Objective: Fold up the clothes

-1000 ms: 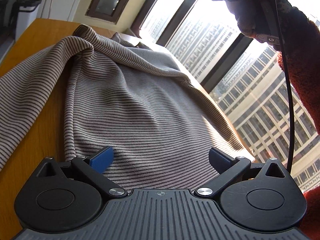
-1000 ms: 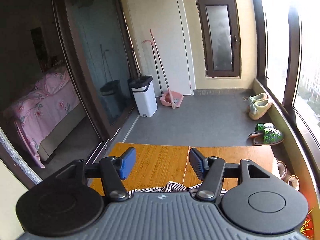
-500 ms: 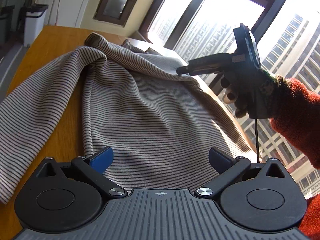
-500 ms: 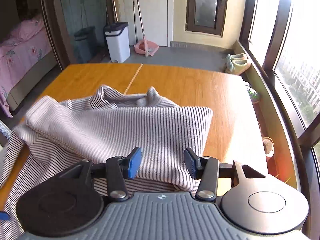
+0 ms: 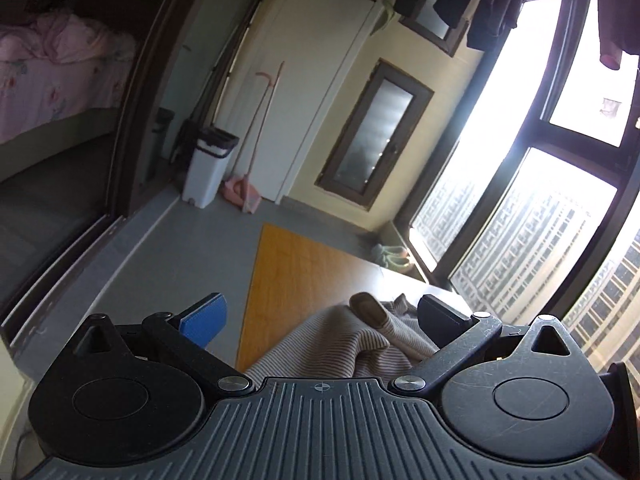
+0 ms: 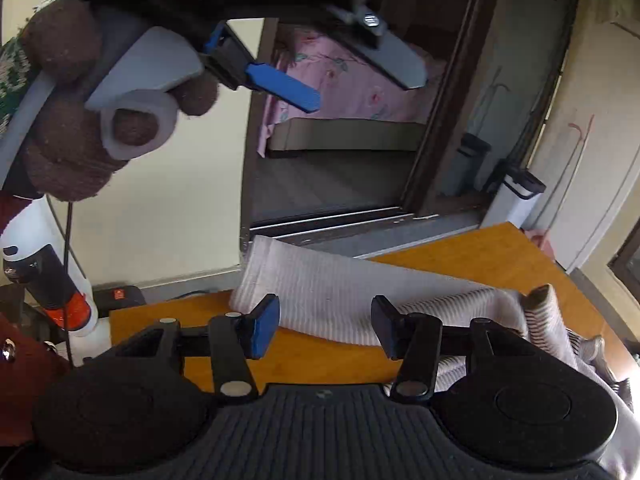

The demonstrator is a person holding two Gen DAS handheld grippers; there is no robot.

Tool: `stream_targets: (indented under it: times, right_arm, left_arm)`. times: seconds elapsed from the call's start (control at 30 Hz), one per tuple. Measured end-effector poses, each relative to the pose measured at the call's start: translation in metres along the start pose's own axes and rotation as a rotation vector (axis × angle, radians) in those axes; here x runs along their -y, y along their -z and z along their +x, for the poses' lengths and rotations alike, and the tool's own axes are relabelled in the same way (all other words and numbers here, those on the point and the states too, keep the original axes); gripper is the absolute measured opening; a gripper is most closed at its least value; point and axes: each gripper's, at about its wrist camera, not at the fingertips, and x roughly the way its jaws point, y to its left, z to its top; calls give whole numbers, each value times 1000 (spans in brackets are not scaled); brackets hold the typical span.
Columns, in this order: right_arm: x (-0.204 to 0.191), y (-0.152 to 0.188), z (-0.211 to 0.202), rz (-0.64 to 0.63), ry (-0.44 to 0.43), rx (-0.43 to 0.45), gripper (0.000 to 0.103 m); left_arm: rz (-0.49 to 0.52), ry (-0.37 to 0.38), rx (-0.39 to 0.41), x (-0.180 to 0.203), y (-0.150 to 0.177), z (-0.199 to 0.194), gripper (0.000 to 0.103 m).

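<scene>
— How were the tongs seen?
— The left gripper (image 5: 320, 316) was spread, nothing pinched. The right gripper (image 6: 325, 326) had just been opening (nothing pressed).
— The sweater (image 6: 352, 292)?
— Lain on the table (image 6: 480, 256) ahead of both.

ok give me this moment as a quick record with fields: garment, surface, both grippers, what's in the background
garment: striped top, loosely bunched, not yet a neat fold
surface: wooden table
left gripper: jaws open, nothing gripped, raised over the top
right gripper: jaws part open and just closing a little, no cloth between them, near a sleeve end
background: white bin, pink bed, bright windows
</scene>
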Motion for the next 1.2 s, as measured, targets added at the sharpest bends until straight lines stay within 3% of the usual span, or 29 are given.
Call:
stream_targets:
  times: [0.13,0.27,0.3,0.33,0.37,0.5,0.67,0.77,0.93,1.2]
  right_arm:
    - [-43,-8,39,-38,-30,2,51]
    - [-45,-15,73,6,0,-67,47]
    - [-44,-17,79,14,14,-83,41]
    - [-38,-22,78,20,17,-78,18]
    - [-31,-26,77,26,19,-71,5]
    - [47,-60,37,125,137,75,4]
    - [182,-88,-50,398,268,263,4]
    - [236,-76,-92,482,326,314,4]
    - [281,-31,-129,548,402,319,4]
    - [307,80,-147,676,491,212,4]
  left_arm:
    - [-24,-27,20,-10,-9,-13,103]
    - [-38,-34,16,-14,-10,-12,103]
    - [-41,-34,16,-15,-11,-12,103]
    - [-42,-34,19,-16,-12,-12,103]
    - [-43,-35,24,-17,-13,-13,103]
    - [-66,-32,56,-21,-14,-18,103]
    - [-70,2,18,-14,-12,5,103]
    - [-36,43,-40,1,-5,30,103]
    - [64,111,-172,35,14,87,103]
    - [228,217,-282,86,37,151,103]
